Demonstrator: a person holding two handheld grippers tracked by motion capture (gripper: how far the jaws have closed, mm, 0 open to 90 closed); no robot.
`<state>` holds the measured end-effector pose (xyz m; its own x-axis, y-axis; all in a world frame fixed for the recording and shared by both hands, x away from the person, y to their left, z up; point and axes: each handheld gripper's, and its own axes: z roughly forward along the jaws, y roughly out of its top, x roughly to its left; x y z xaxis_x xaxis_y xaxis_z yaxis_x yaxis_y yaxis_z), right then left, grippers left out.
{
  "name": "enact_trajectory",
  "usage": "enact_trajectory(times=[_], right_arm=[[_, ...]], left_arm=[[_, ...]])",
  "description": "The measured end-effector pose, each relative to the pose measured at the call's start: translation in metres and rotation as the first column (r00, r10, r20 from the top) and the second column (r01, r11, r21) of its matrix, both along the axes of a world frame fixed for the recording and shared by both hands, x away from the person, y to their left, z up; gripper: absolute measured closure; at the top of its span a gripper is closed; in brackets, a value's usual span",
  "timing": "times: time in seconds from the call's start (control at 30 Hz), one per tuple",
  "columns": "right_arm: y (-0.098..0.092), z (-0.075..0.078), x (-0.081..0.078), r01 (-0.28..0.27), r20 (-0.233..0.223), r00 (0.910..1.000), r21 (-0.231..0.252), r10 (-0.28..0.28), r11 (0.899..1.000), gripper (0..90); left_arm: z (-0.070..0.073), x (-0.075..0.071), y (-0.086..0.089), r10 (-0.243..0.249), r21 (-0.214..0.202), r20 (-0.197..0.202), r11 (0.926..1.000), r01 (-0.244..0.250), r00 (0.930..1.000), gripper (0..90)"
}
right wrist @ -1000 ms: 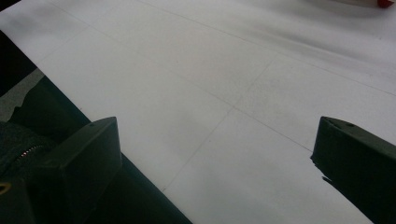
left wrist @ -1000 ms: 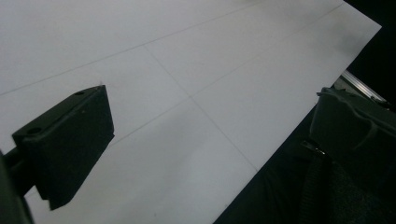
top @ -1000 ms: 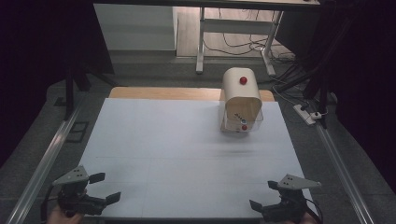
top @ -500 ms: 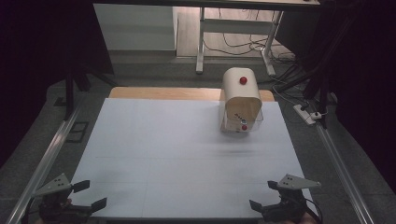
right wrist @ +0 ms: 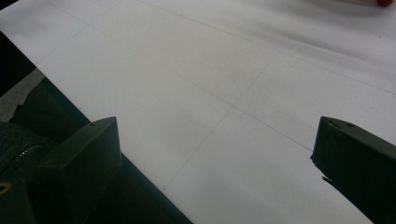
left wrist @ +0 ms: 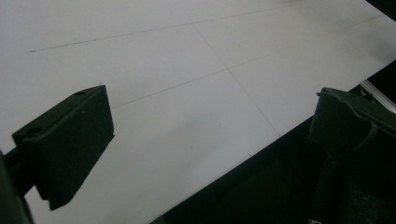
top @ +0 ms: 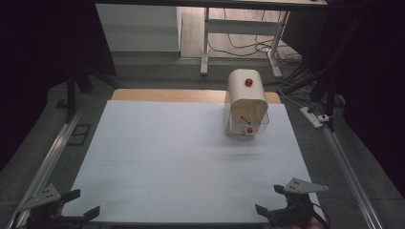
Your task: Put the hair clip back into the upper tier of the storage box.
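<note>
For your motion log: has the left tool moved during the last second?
Yes. The left tool slid left and toward the person, off the white table corner.

- My left gripper [top: 81, 204] has slid left and nearer since a second ago, now hanging off the white table's [top: 191, 157] near-left corner.
- Its jaws stand wider apart than before.

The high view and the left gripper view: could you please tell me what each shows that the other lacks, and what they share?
High view alone: the beige rounded box with red knobs standing at the far right of the white table, plus the right gripper, open at the near edge. Left gripper view alone: a close look at faint lines crossing the tabletop. Shared: the white table and the left gripper, jaws wide apart and holding nothing, at the table's near left corner.
</note>
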<state>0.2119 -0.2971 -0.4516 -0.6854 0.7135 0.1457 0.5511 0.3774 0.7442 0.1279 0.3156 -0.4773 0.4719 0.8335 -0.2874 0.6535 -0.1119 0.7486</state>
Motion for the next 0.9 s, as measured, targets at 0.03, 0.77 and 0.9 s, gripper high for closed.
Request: enact_trajectory(times=[0.03, 0.77, 0.9], right_arm=[[0.000, 0.000, 0.000, 0.000, 0.000, 1.0000, 0.000, 0.000, 1.000, 1.1], [0.000, 0.000, -0.001, 0.002, 0.001, 1.0000, -0.003, -0.002, 1.000, 1.1], [0.000, 0.000, -0.001, 0.004, 0.002, 1.0000, -0.004, -0.004, 1.000, 1.1]], left_arm=[[0.000, -0.001, 0.001, 0.003, 0.003, 0.001, 1.0000, -0.003, 1.0000, 0.0], [0.001, -0.019, 0.003, 0.023, 0.101, -0.026, 0.9947, -0.021, 0.9994, 0.0], [0.000, -0.021, 0.001, 0.020, 0.129, -0.041, 0.9916, -0.014, 0.9990, 0.0]])
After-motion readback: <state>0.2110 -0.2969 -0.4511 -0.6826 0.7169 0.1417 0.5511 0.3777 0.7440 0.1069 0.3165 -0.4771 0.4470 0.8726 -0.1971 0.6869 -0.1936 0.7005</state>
